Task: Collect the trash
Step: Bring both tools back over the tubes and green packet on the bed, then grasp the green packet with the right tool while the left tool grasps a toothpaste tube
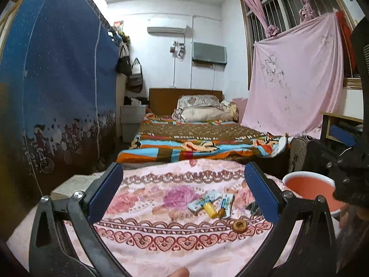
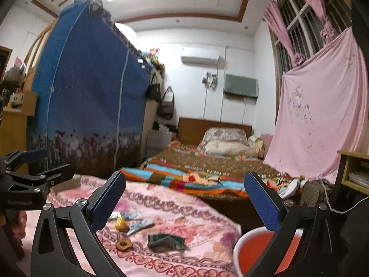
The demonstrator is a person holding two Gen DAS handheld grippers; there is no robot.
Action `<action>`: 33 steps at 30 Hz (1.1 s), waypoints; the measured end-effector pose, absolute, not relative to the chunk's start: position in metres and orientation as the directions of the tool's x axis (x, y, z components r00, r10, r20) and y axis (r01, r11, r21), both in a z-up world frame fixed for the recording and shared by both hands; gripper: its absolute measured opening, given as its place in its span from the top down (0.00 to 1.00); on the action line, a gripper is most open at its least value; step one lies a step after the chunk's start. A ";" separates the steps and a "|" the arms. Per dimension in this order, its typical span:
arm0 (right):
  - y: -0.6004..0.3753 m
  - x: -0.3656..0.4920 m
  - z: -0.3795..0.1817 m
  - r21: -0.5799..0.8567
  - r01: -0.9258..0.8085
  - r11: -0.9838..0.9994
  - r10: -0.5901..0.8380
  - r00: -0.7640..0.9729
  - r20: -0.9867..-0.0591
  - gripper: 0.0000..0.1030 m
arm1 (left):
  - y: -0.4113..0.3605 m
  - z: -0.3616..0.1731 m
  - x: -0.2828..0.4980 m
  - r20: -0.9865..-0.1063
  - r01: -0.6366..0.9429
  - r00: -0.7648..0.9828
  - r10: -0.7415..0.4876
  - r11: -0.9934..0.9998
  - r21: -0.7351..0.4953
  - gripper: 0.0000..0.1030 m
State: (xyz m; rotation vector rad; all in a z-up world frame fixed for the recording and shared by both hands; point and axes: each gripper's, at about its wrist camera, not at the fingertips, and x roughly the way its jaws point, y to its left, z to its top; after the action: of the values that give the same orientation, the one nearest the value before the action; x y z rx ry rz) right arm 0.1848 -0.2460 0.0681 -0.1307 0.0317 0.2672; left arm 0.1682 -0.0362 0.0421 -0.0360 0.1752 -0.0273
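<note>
From the left wrist, the left gripper (image 1: 183,185) gapes wide and empty above the floral surface (image 1: 147,249), where wrappers (image 1: 203,202), a yellow tube (image 1: 211,209) and a brown ring (image 1: 239,225) lie loose; the orange bin (image 1: 309,188) waits right.

From the right wrist, the right gripper (image 2: 184,198) is equally wide and empty, the green wrapper (image 2: 166,242) nearest. Collection looks barely begun; next comes lowering onto one piece.

**Trash scattered on a pink floral cloth**

Two white wrappers (image 1: 203,202) lie flat beside a yellow tube (image 1: 211,210) and a round brown scrap (image 1: 239,225). A crumpled green wrapper (image 2: 166,242) lies nearby. An orange bin (image 1: 311,189) stands just beside the cloth.
</note>
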 end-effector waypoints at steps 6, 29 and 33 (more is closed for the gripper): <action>-0.237 0.216 0.046 -0.134 -0.285 0.949 0.247 0.937 -0.248 0.00 | -0.031 0.034 0.184 -0.256 0.045 0.965 -0.061 0.997 -0.066 0.11; -0.222 0.281 0.006 -0.091 -0.307 0.947 0.197 0.783 -0.591 0.00 | -0.021 -0.017 0.284 -0.692 0.097 0.691 -0.209 0.975 -0.199 0.43; -0.223 0.293 -0.004 -0.066 -0.313 0.947 0.195 0.728 -0.658 0.01 | -0.030 -0.021 0.290 -0.708 0.134 0.671 -0.219 0.975 -0.175 0.45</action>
State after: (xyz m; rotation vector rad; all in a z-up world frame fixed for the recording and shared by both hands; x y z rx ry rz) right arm 0.2933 -0.2225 -0.0037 -0.1772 0.7029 0.2814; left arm 0.2903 -0.0298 -0.0213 -0.1111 0.8116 -0.1995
